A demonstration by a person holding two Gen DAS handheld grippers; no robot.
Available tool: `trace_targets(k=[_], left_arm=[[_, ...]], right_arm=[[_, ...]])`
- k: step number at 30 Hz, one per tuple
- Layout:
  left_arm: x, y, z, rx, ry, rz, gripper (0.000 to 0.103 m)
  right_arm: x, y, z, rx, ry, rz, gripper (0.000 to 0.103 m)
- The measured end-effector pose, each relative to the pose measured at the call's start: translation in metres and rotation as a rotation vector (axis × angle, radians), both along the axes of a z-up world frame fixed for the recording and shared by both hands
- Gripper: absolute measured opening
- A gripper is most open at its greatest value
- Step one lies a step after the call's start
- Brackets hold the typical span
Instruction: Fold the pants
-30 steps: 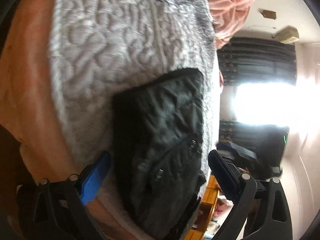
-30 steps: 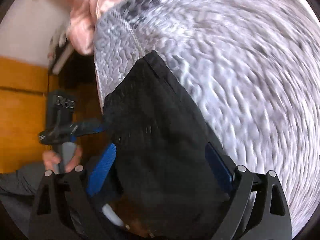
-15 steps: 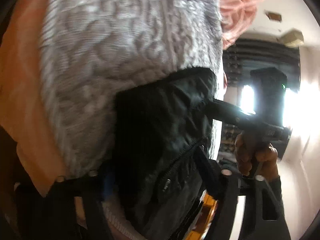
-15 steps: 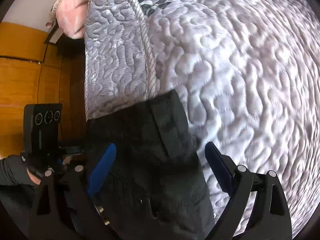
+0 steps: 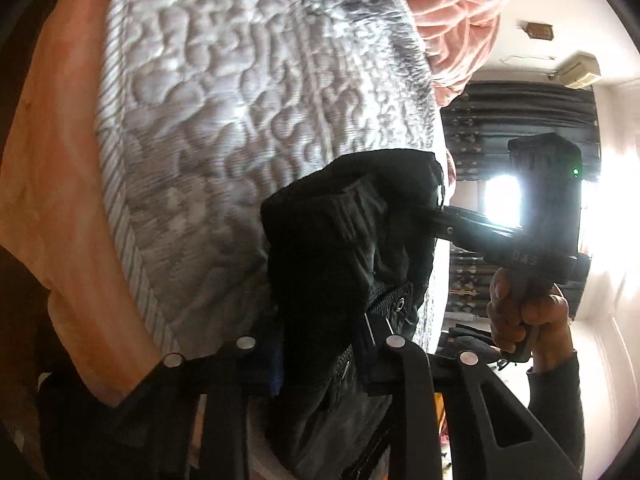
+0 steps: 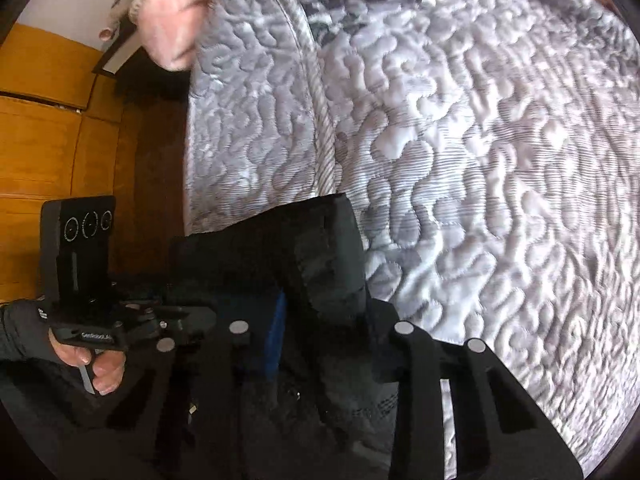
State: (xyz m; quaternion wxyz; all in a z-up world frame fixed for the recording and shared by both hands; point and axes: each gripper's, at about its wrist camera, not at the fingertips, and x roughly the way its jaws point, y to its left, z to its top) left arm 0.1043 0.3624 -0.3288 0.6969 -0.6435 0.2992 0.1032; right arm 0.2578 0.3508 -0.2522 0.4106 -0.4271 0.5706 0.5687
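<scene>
- The left gripper [image 5: 320, 360] is clamping a bunched edge of the black pants [image 5: 344, 248]; its jaws have just been closing, and the cloth, with a zip and a snap showing, is wedged between the pads at the bottom of the left wrist view.
- The right gripper [image 6: 320, 328] is likewise pinching the pants [image 6: 280, 264]; its jaws have just been closing too, with dark fabric filling the gap between them.
- The pants are lying ahead of both claws, running away from the fingers onto the bed, their far straight hem resting on the quilt; the long axis is running roughly along each gripper's line of sight.
- Both hands are sitting at the near end of the garment, side by side and close: the right hand [image 5: 524, 312] is showing in the left view, the left hand [image 6: 92, 364] in the right view. Neither seems clearly nearer the far hem, so the fold probably needs both carrying the near edge forward together.
- The grey quilted bedspread [image 6: 480, 160] is bearing the pants, with a peach sheet [image 5: 52, 160] at its edge.
- Beyond, a pink blanket [image 5: 460, 12] is heaped at the far end; dark curtains [image 5: 520, 120] and a bright window are standing on one side, wooden panelling [image 6: 48, 140] on the other.
</scene>
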Motion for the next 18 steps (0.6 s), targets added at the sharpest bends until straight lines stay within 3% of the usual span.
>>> trace_targets(k=[8,18], left_arm=[[0.02,-0.01,0.055,0.115,-0.051,-0.052,0.024],[0.011,-0.056,0.132,0.269,-0.089,-0.131,0.023]], right_arm=[[0.004,-0.029,0.062,0.057,-0.054,-0.017,0.029],[-0.007,-0.082,0.146,0.15,-0.149,-0.04,0.029]])
